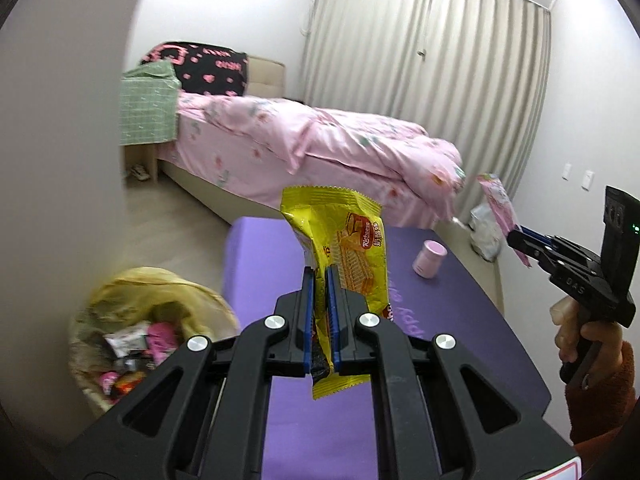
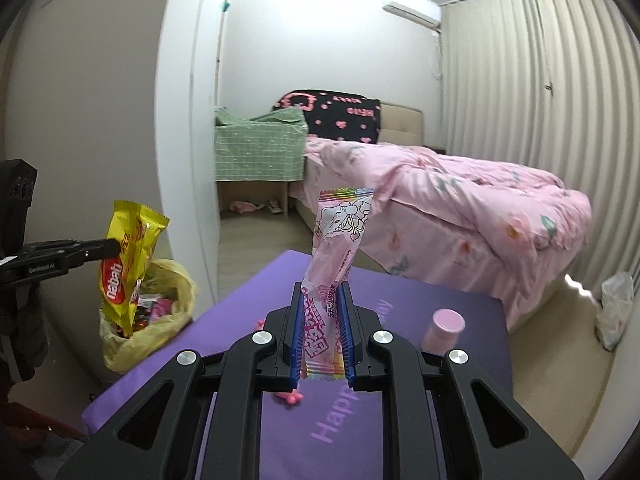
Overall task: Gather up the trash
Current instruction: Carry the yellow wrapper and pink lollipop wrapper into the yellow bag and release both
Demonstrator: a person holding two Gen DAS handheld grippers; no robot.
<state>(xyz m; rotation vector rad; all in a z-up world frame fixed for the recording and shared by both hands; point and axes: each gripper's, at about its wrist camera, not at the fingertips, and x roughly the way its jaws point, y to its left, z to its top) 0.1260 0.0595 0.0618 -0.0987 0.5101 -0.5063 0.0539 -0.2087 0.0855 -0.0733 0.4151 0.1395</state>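
Observation:
My left gripper point(image 1: 319, 276) is shut on a yellow wafer wrapper point(image 1: 344, 240), which stands up between the blue pads above the purple table point(image 1: 460, 320). The same wrapper point(image 2: 128, 264) hangs over the trash bin in the right wrist view, pinched by the left gripper point(image 2: 114, 249). My right gripper point(image 2: 322, 292) is shut on a long pink candy wrapper point(image 2: 340, 240), held upright over the table. In the left wrist view that pink wrapper point(image 1: 500, 204) sticks up from the right gripper point(image 1: 516, 240). A bin lined with a yellow bag point(image 1: 152, 320) holds several wrappers, left of the table.
A pink-lidded jar point(image 1: 428, 258) stands on the table; it is the pink jar point(image 2: 444, 330) at right in the right wrist view. A small pink object point(image 2: 290, 398) lies under my right gripper. A bed with pink bedding point(image 1: 320, 140) lies beyond. A white bag point(image 2: 612, 308) sits on the floor.

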